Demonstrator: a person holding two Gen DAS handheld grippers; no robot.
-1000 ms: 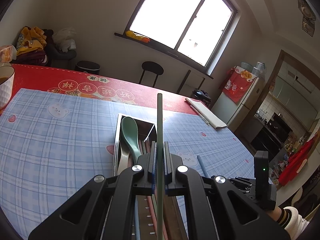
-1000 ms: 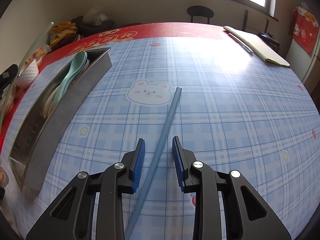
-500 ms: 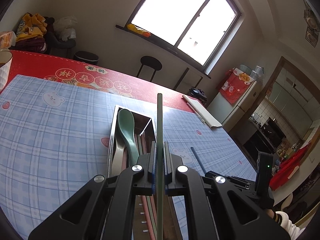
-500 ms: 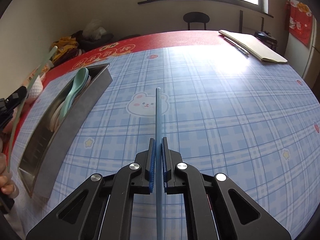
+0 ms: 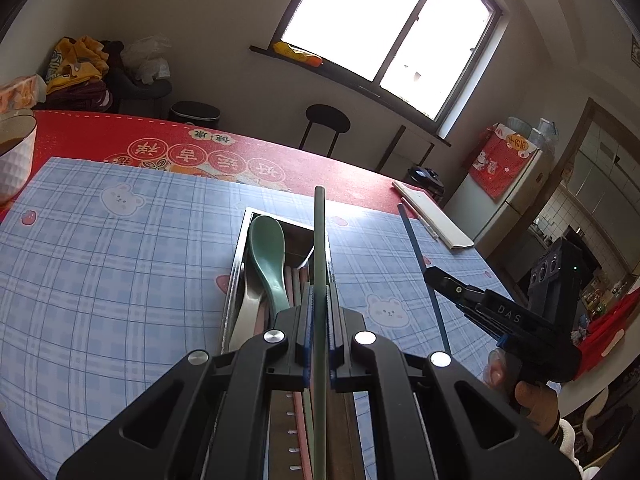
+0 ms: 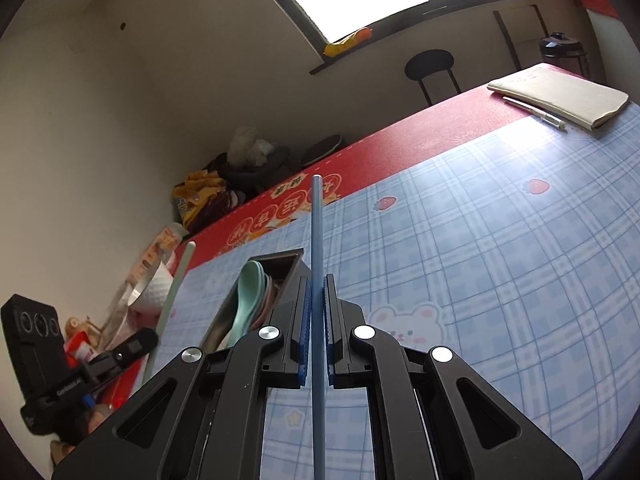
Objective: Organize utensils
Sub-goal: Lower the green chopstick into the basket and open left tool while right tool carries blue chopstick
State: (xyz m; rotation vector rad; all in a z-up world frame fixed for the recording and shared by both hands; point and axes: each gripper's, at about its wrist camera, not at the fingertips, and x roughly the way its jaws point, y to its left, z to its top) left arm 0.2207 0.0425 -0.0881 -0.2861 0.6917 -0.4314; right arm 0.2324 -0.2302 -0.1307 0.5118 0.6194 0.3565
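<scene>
My left gripper (image 5: 319, 304) is shut on a green chopstick (image 5: 319, 248) that points forward over the steel utensil tray (image 5: 240, 248). In the tray lie a green spoon (image 5: 267, 258), a pale spoon and several pink and green sticks. My right gripper (image 6: 316, 300) is shut on a blue chopstick (image 6: 317, 236), lifted off the cloth and aimed past the tray (image 6: 294, 270) and its teal spoon (image 6: 248, 296). The left wrist view shows the right gripper (image 5: 432, 274) at right with the blue chopstick (image 5: 416, 248) raised. In the right wrist view the left gripper (image 6: 150, 340) holds the green chopstick (image 6: 176, 280) at lower left.
A blue plaid cloth (image 5: 100, 264) covers a red table (image 5: 100, 136). A white cup (image 5: 14, 152) stands at the far left. A notebook (image 6: 560, 96) with a pen (image 6: 536, 110) lies at the far right corner. A black stool (image 5: 326, 120) stands beyond the table.
The right gripper closed on the blue chopstick, lifted it off the cloth and swung left toward the tray while rolling. The left gripper kept its hold on the green chopstick and barely moved.
</scene>
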